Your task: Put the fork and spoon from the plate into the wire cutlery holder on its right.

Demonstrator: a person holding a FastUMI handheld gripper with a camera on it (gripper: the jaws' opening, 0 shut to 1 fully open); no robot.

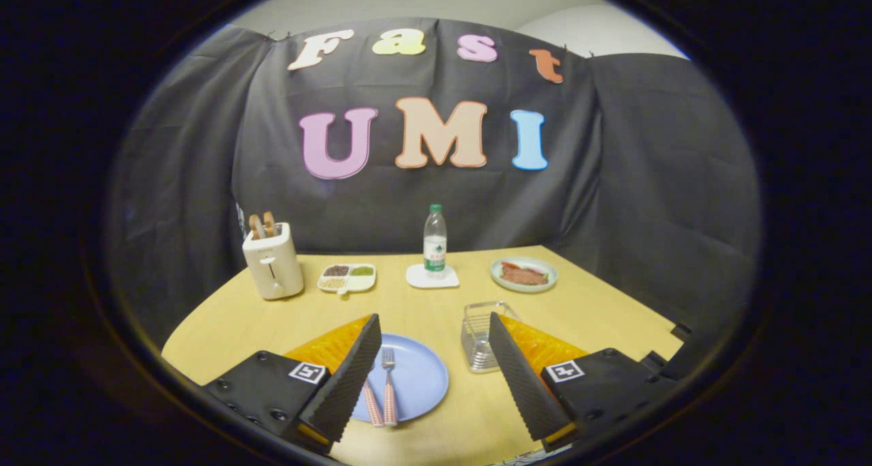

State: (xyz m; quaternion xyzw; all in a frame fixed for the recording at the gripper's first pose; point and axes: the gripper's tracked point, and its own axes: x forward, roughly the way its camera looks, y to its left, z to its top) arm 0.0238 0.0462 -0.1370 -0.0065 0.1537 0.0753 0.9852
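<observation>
My gripper (432, 377) is wide open and holds nothing, raised for the approach; the fork (389, 384) and spoon (372, 401) lie on the plate (419, 377) at 9 o'clock from the holder (482, 336).

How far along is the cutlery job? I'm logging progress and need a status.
Nothing looks done: the fork and spoon lie side by side on the blue plate, and the wire holder to its right looks empty. The gripper is open above the table, holding nothing. Both pieces are left to move.
</observation>
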